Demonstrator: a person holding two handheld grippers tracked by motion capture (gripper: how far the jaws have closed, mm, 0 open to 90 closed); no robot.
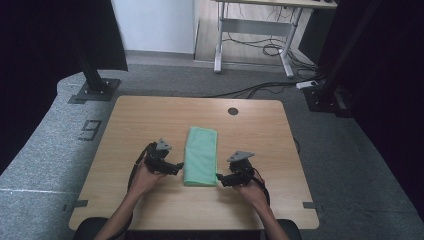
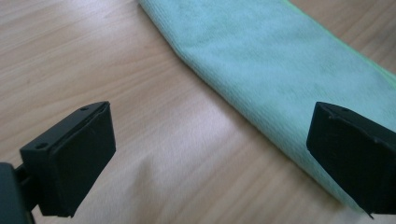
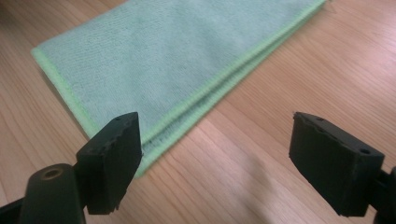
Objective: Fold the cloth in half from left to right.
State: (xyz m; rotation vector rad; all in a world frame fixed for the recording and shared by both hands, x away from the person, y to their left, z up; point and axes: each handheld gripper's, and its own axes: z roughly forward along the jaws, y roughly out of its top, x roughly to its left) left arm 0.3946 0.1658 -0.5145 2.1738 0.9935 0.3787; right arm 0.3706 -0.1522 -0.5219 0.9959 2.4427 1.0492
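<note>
Wooden table (image 1: 150, 115) under me, folded green microfibre cloth (image 1: 201, 155) lying mid-table between my hands. Left gripper (image 1: 176, 167) released, nothing between the jaws; right gripper (image 1: 222, 178) likewise. I judge the fold done; next, back both away cleanly.

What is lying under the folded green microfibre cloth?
The folded green microfibre cloth lies flat on the light wooden table; bare wood shows all around it. Whatever its layers cover cannot be seen.
</note>
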